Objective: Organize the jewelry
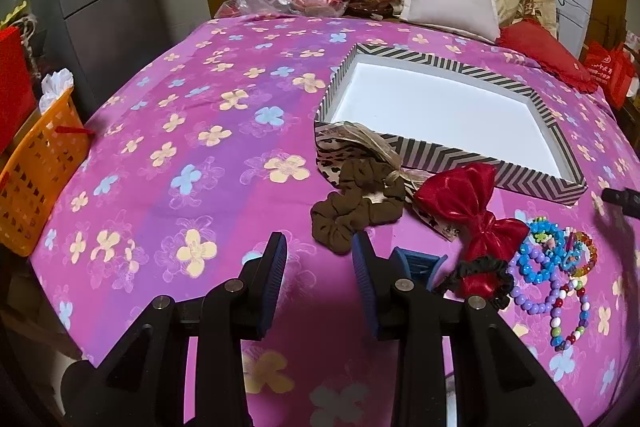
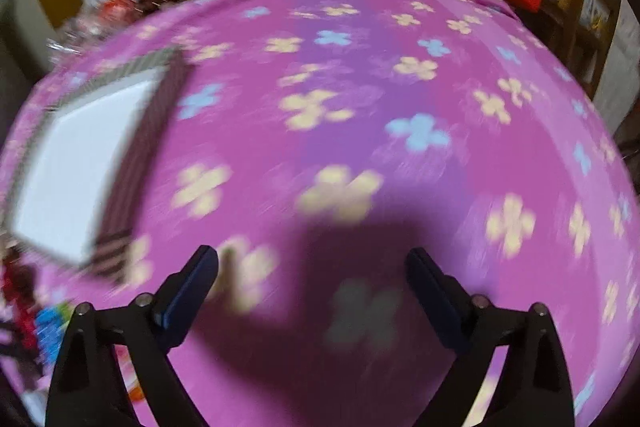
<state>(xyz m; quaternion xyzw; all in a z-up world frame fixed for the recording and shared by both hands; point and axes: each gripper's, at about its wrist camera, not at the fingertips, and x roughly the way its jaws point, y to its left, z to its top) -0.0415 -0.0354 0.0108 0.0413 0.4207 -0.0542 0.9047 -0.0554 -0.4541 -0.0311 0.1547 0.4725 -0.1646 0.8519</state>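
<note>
Jewelry, i.e. beads (image 1: pixel 554 269), bow (image 1: pixel 466 205) & scrunchie (image 1: pixel 354 209), sits lower right, box (image 1: pixel 448 147) just above w/ nothing inside, so you're at step one: both grippers, left (image 1: pixel 320 247) & right (image 2: pixel 312 259), gape w/o load, so next reach for one piece.

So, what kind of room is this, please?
Most likely a bedroom at home. The work surface is a bed with a pink flowered sheet, pillows and folded bedding are piled at its far end, and a patterned box with hair accessories beside it lies on the sheet.
</note>
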